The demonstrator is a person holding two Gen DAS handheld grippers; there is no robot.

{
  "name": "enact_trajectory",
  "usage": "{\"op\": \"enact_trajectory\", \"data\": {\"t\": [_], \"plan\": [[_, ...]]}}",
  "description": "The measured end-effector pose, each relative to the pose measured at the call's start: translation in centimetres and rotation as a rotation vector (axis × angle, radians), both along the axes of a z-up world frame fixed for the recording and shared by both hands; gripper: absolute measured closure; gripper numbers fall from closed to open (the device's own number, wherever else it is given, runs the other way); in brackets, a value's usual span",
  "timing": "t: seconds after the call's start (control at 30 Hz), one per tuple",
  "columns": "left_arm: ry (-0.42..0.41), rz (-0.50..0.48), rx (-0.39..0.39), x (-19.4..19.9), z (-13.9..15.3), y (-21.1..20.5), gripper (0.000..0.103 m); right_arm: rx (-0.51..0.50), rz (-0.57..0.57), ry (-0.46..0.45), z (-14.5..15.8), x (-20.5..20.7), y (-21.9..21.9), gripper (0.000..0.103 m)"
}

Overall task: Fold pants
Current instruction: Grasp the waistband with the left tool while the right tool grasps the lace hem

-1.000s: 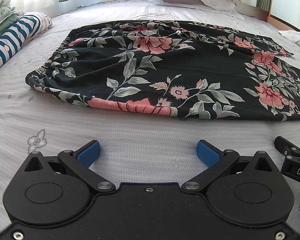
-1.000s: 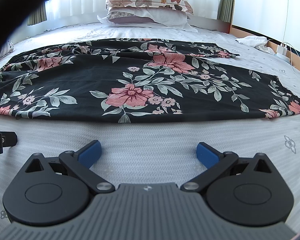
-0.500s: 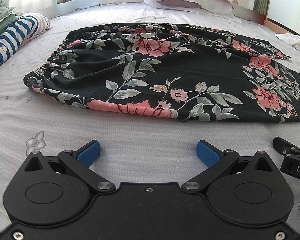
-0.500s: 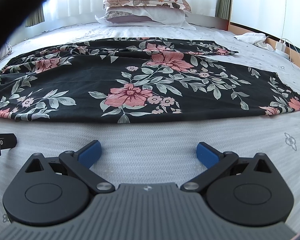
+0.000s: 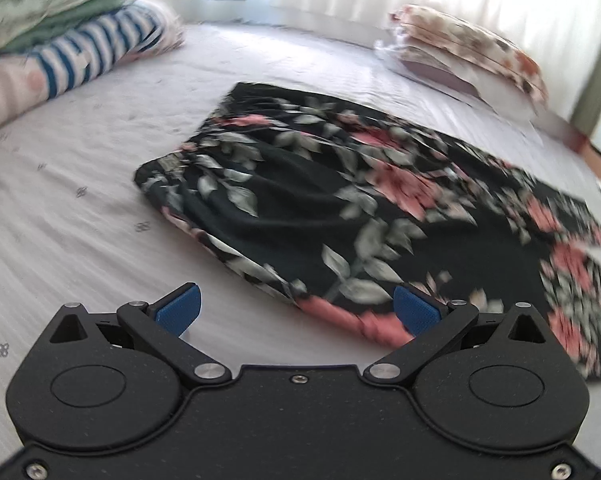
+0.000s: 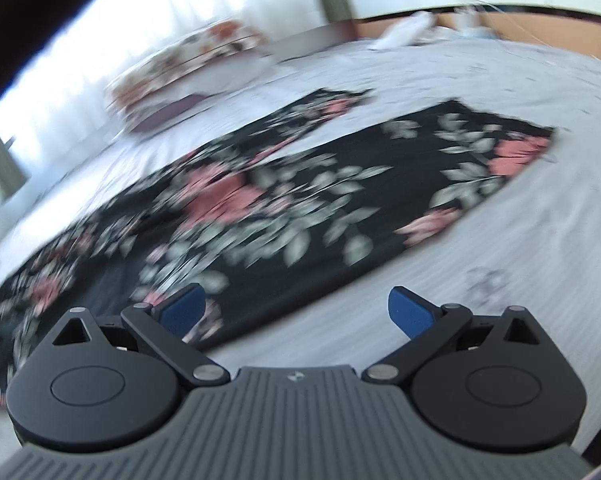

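Left wrist, left gripper [image 5: 296, 306] jaws wide, empty, over pants [image 5: 340, 200]

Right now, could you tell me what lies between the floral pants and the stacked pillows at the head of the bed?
Only bare white bedsheet lies between the floral pants and the stacked pillows; the left wrist view shows it best, though blurred.

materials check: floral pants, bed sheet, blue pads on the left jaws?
Floral pants: thin, matte woven or knit fabric, probably rayon or polyester; it lies limp with soft ripples and a gathered waistband. Blur hides the weave.
Bed sheet: matte white textile with fine ribbed lines and small printed flowers, likely cotton.
Blue pads: dotted grip texture, looks like rubber or soft plastic.
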State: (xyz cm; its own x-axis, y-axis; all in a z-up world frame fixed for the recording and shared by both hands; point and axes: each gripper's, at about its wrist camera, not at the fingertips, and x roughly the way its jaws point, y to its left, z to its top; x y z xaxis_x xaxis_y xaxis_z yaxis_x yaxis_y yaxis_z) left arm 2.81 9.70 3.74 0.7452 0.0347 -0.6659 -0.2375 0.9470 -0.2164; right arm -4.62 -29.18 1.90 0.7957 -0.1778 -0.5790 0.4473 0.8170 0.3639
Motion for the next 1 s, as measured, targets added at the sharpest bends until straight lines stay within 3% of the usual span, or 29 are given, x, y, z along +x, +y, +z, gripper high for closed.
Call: {"op": "enact_trajectory", "data": {"t": [0.13, 0.27, 0.47, 0.57, 0.7, 0.83, 0.9, 1.0], "plan": [[0.044, 0.101, -0.100, 1.6, -0.6, 3.2, 0.004, 0.108, -0.107, 0.002, -0.5, 0.2, -4.3, 0.006], [0.084, 0.207, -0.174, 2.7, -1.7, 5.9, 0.014, 0.099, -0.199, 0.034, -1.2, 0.9, -6.8, 0.011], [0.062, 0.273, -0.168, 3.6, -1.9, 7.3, 0.026, 0.146, -0.276, 0.038, -2.1, 1.3, -9.7, 0.015], [0.058, 0.306, -0.202, 4.2, -2.4, 7.8, 0.028, 0.174, -0.327, 0.022, -2.1, 1.9, -11.1, 0.017], [0.027, 0.338, -0.206, 5.0, -2.6, 8.0, 0.029, 0.188, -0.354, 0.019, -2.4, 2.6, -12.0, 0.030], [0.023, 0.381, -0.176, 5.9, -2.8, 8.0, 0.050, 0.192, -0.405, 0.012, -2.3, 2.8, -13.4, 0.056], [0.024, 0.417, -0.149, 6.3, -3.0, 7.9, 0.076, 0.209, -0.422, 0.006, -2.5, 2.8, -14.3, 0.064], [0.015, 0.449, -0.150, 6.7, -3.4, 8.3, 0.084, 0.234, -0.408, -0.004, -2.9, 3.2, -15.3, 0.066]]}}
